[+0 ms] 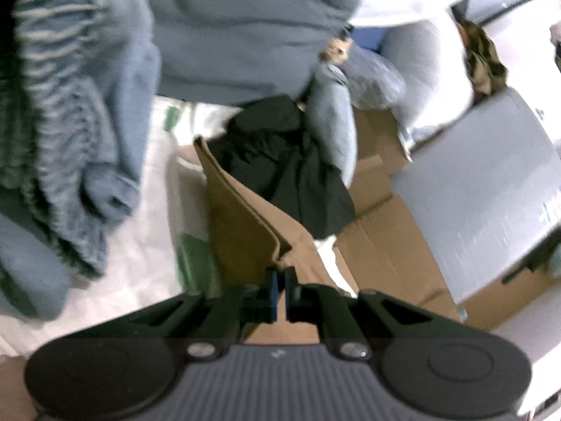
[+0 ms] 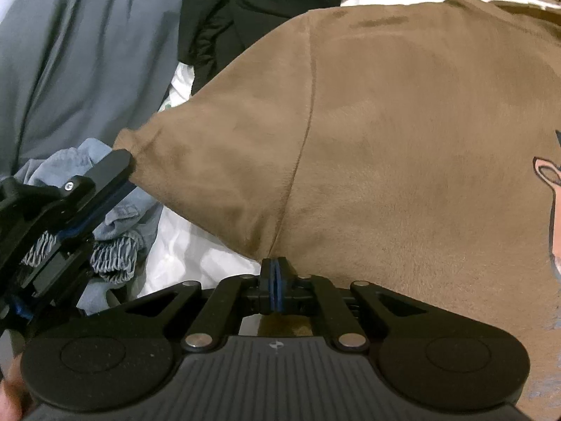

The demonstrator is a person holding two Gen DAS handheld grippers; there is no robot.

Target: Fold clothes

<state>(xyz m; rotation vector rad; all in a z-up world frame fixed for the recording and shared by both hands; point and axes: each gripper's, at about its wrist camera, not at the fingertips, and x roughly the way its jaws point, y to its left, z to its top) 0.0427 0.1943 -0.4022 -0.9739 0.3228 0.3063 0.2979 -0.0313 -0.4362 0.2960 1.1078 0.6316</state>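
A brown T-shirt [image 2: 403, 133] with a printed figure at its right edge lies spread over the white sheet [image 2: 189, 256]. In the right wrist view my right gripper [image 2: 277, 270] is shut on the shirt's lower edge, where the sleeve seam meets the body. My left gripper [image 2: 122, 170] comes in from the left and is shut on the end of the sleeve. The left wrist view shows that sleeve's brown cloth [image 1: 245, 217] running up from between the closed pads of the left gripper [image 1: 279, 280].
A black garment [image 2: 245, 10] and a grey-blue one [image 2: 80, 59] lie beyond the shirt, and a light blue piece with ribbed cuffs [image 2: 115, 252] sits under the left gripper. The left wrist view shows cardboard boxes [image 1: 389, 249], a grey box [image 1: 484, 189] and a blue knit [image 1: 59, 112].
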